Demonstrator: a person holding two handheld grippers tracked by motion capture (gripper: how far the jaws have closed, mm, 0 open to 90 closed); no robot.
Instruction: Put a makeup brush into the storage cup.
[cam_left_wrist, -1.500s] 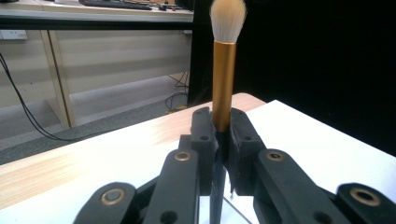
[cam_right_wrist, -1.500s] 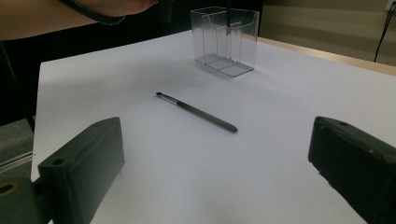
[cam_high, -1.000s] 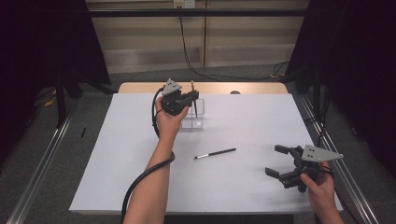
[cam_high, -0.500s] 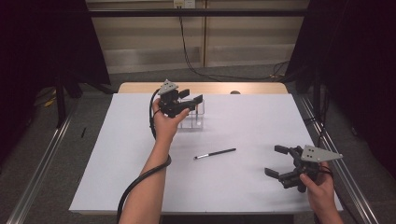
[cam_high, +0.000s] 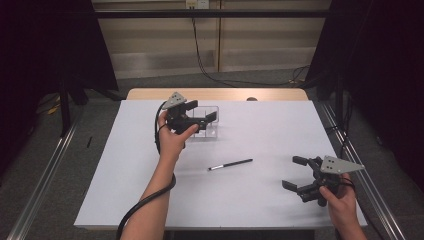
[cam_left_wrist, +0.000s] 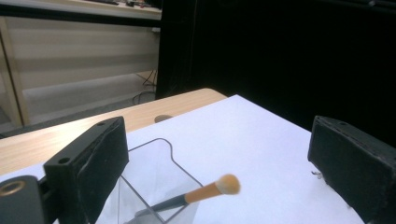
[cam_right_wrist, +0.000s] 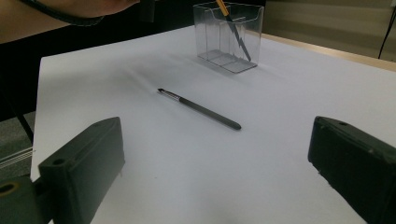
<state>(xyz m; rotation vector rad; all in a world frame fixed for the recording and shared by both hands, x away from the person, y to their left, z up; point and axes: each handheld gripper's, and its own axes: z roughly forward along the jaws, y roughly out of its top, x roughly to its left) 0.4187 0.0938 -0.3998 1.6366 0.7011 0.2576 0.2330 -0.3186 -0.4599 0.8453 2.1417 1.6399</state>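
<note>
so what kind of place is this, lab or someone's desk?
Most likely a lab recording station. The table has a plain white cover and stands between dark curtains, with floor rails alongside. On it are a clear organizer and a thin brush, like staged props.

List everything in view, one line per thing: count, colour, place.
clear holder: one, see-through plastic, far side of the white sheet.
brush: one, orange handle with a pale tip, leaning inside the holder.
dark brush: one, black with a silver band, lying flat mid-sheet.
white sheet: one, white, covering the table.
table: one, light wood, its far edge bare.
left gripper: one, black, jaws open above the holder, just opened.
right gripper: one, black, jaws open, near right of the sheet.
</note>
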